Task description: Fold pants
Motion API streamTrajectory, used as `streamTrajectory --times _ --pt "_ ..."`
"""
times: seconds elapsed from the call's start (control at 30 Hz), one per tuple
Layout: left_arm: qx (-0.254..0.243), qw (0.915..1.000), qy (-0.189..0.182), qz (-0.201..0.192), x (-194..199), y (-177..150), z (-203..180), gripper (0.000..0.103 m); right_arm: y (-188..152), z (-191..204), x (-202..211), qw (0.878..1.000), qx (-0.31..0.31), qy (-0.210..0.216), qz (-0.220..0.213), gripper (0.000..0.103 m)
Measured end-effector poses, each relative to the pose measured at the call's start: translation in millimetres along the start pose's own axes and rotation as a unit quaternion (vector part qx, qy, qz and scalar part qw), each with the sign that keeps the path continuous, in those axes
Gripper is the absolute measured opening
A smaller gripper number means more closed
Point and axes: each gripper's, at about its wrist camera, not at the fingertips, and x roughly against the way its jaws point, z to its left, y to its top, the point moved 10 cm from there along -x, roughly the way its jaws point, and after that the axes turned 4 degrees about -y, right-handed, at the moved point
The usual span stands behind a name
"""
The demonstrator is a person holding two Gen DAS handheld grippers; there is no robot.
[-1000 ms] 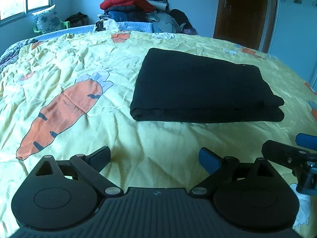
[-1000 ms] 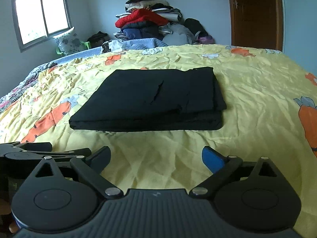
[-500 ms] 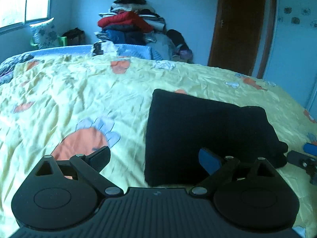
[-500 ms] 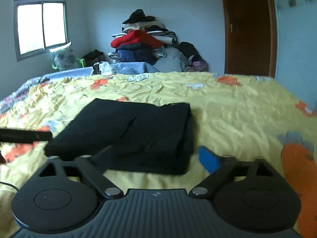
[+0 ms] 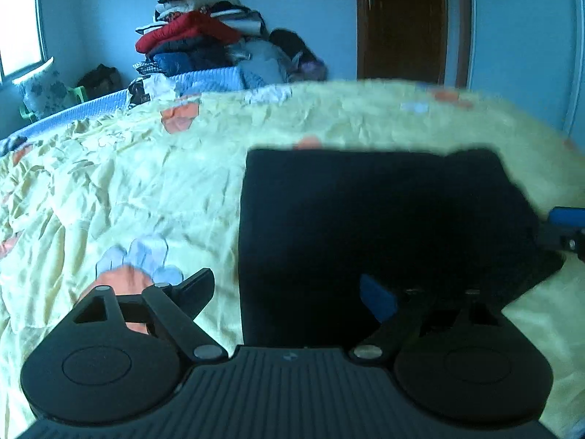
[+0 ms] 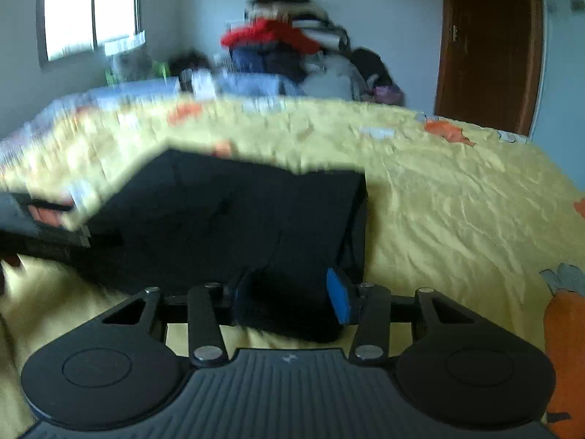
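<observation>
The black pants [image 5: 369, 219] lie folded in a thick rectangle on the yellow carrot-print bedspread [image 5: 146, 183]. My left gripper [image 5: 289, 292] is open at the near left corner of the bundle, one finger on the bedspread, the blue-padded one over the cloth. In the right wrist view the pants [image 6: 237, 212] fill the middle. My right gripper [image 6: 289, 300] has its fingers partly closed around the near edge of the bundle, cloth between the pads. The right gripper's tip also shows in the left wrist view [image 5: 565, 226], at the bundle's right side.
A heap of clothes [image 5: 204, 33] is stacked beyond the far edge of the bed. A brown door [image 5: 402, 22] stands at the back right, a window [image 6: 87, 7] at the back left. The left gripper's arm [image 6: 36, 234] lies at the left of the right wrist view.
Both grippers have moved forward and down to the near edge of the folded pants. The right gripper's fingers have narrowed from wide open onto the cloth.
</observation>
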Motion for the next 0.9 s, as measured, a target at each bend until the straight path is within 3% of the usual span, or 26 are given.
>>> streamTrajectory --times 0.1,0.27,0.4,0.5,0.57,0.7,0.83,0.9 --pt "0.012 0.9993 -0.026 -0.023 -0.7 28.0 -0.1 0.09 29.8 -17.7 -19.1 0.999 -0.031 0.0 -0.006 0.045" --pt "0.024 0.9974 -0.067 0.007 -41.6 58.5 -4.8 0.091 50.9 -44.9 -78.7 0.996 -0.085 0.017 0.032 0.045" --pt "0.031 0.9971 -0.057 0.041 -76.7 62.9 -0.8 0.088 44.6 -47.0 -105.1 0.994 -0.089 0.036 0.06 0.043" --pt "0.028 0.9976 -0.044 0.046 -95.2 66.2 3.6 0.089 45.2 -40.0 -106.0 0.997 -0.056 0.033 0.052 0.03" --pt "0.028 0.9983 -0.017 0.047 -106.5 66.9 11.0 0.091 49.4 -36.3 -104.4 0.999 -0.018 0.002 0.035 0.017" --pt "0.072 0.9961 0.0 0.05 -122.6 57.6 26.0 0.094 43.8 -36.7 -120.0 0.999 0.003 -0.017 0.044 0.017" --pt "0.064 0.9973 0.014 0.031 -109.8 61.7 28.8 0.092 47.2 -49.6 -112.6 0.998 -0.056 -0.005 0.042 0.019" --pt "0.059 0.998 0.016 0.018 -96.3 63.4 27.0 0.091 50.2 -51.1 -98.8 0.998 -0.057 -0.025 0.024 0.02"
